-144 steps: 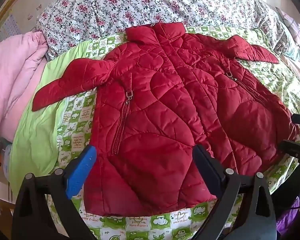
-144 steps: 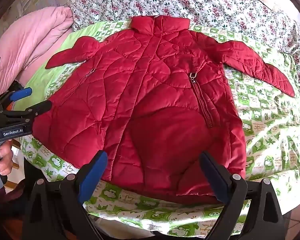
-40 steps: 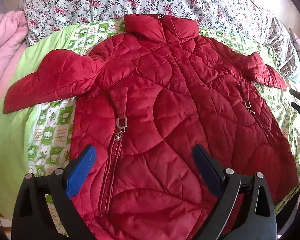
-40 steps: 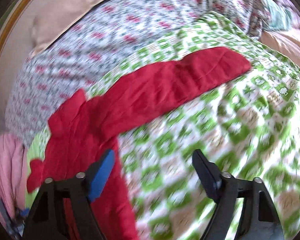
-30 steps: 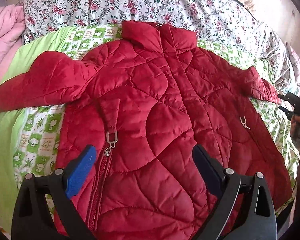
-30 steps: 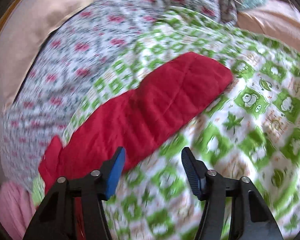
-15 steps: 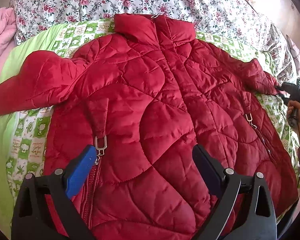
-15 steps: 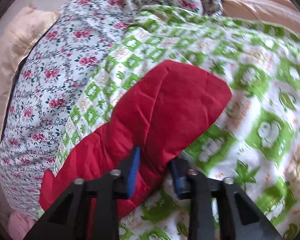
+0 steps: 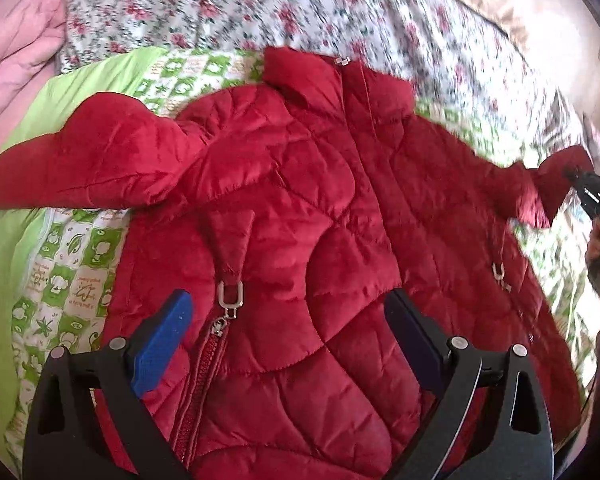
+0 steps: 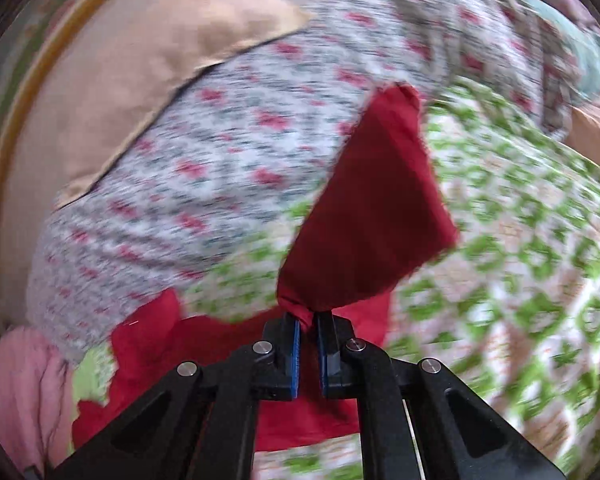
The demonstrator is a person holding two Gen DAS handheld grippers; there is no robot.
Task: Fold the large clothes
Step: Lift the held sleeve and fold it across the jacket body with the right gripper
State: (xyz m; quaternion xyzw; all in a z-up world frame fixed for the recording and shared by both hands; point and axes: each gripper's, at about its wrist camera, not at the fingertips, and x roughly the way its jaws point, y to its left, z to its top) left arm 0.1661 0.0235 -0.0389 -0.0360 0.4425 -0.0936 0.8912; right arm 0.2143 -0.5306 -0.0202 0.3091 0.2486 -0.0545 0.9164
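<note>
Now the bed (image 9: 80, 264), under a green-and-white patterned sheet, carries the red quilted puffer jacket (image 9: 300, 208) laid front-up, collar at the far side. What changed: the right tool (image 10: 308, 330), open and closing in a second ago, has clamped on the right sleeve cuff (image 10: 364, 216) and raised it off the sheet; that sleeve was flat before. My read: the first fold, sleeve over chest, has started. Left sleeve (image 9: 88, 164) unchanged, spread out flat. Left tool (image 9: 288, 334) hangs over the near hem, jaws wide apart, gripping nothing. No containers in view.
</note>
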